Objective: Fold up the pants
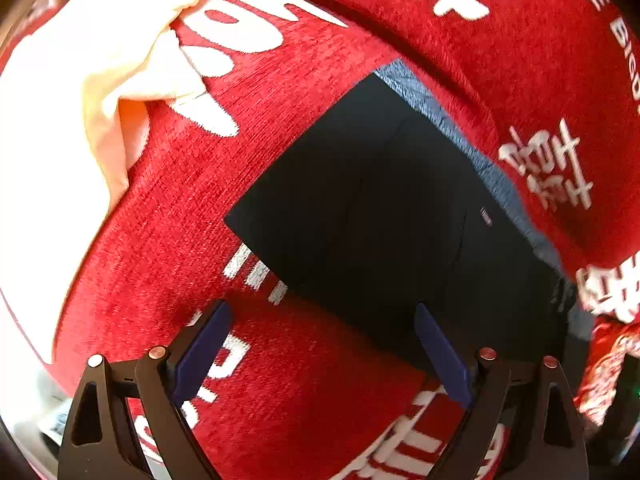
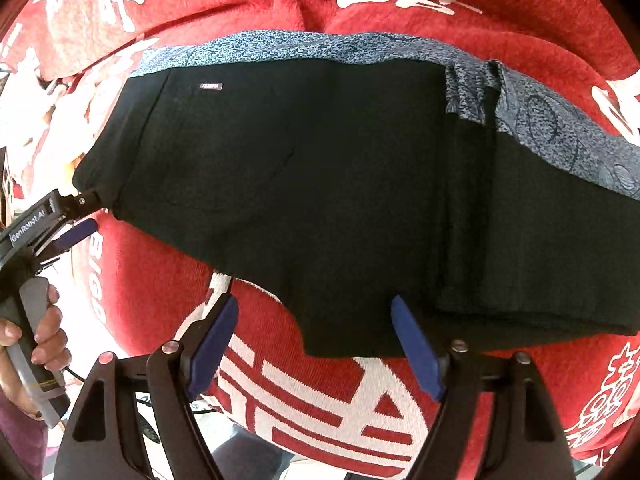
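Black pants (image 2: 320, 184) lie folded flat on a red sofa cover, with a grey-blue patterned lining strip (image 2: 304, 46) along the far edge and a small label (image 2: 211, 86) near the waistband. They also show in the left wrist view (image 1: 384, 208). My right gripper (image 2: 316, 344) is open and empty, at the pants' near edge. My left gripper (image 1: 324, 344) is open and empty, just short of the pants' corner. It also shows in the right wrist view (image 2: 82, 216) at the pants' left end, fingers apart.
The red sofa cover (image 2: 320, 400) with white characters spreads under everything. A pale yellow cloth (image 1: 120, 80) lies at the upper left of the left wrist view. A person's hand (image 2: 36, 340) holds the left gripper's handle.
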{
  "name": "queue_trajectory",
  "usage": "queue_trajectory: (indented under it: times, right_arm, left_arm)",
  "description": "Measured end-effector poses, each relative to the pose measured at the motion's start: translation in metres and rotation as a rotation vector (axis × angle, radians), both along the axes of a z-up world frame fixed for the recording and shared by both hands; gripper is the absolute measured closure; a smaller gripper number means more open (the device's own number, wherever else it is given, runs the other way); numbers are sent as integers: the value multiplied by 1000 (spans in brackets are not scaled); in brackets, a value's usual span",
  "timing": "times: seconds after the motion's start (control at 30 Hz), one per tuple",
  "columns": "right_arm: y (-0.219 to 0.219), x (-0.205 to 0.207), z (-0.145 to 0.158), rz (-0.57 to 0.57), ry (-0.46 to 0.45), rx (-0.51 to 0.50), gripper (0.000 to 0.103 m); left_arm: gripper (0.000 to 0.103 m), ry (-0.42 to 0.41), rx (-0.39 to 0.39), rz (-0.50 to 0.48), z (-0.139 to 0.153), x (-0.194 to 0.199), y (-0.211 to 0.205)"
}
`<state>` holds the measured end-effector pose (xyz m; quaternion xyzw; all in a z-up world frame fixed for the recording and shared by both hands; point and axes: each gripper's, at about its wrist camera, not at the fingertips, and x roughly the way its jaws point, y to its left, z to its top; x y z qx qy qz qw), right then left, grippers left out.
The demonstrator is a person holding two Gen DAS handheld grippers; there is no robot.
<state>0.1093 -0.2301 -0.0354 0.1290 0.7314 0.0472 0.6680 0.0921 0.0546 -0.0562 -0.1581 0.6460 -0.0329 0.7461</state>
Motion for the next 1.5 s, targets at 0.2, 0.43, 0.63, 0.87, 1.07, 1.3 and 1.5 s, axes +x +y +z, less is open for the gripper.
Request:
queue_trajectory:
  times: [0.2, 0.43, 0.63, 0.87, 1.07, 1.3, 1.5]
  right_arm:
    - [2, 0, -2, 8, 0, -4, 20]
    - [6, 0, -3, 26, -6, 2, 18]
    - [6, -1, -4, 27, -19, 7, 18]
    - [1, -2, -3, 20, -23, 22, 18]
    - [-3, -6, -1, 17, -32, 35, 18]
    - [-4, -7, 1, 19, -36, 48, 18]
    - [-26, 6, 32, -16, -115, 110, 18]
  left_arm:
    - [10, -39, -173, 39, -2, 3, 1]
    - [10, -90, -356, 112, -12, 5, 7]
    - [2, -132, -394, 126, -16, 8, 10]
    - [2, -149, -346, 166, -16, 12, 4]
    - [2, -194, -534, 138, -3, 19, 0]
    - [15, -101, -421, 164, -22, 31, -7]
    - [66, -201, 10, -50, 5, 28, -49]
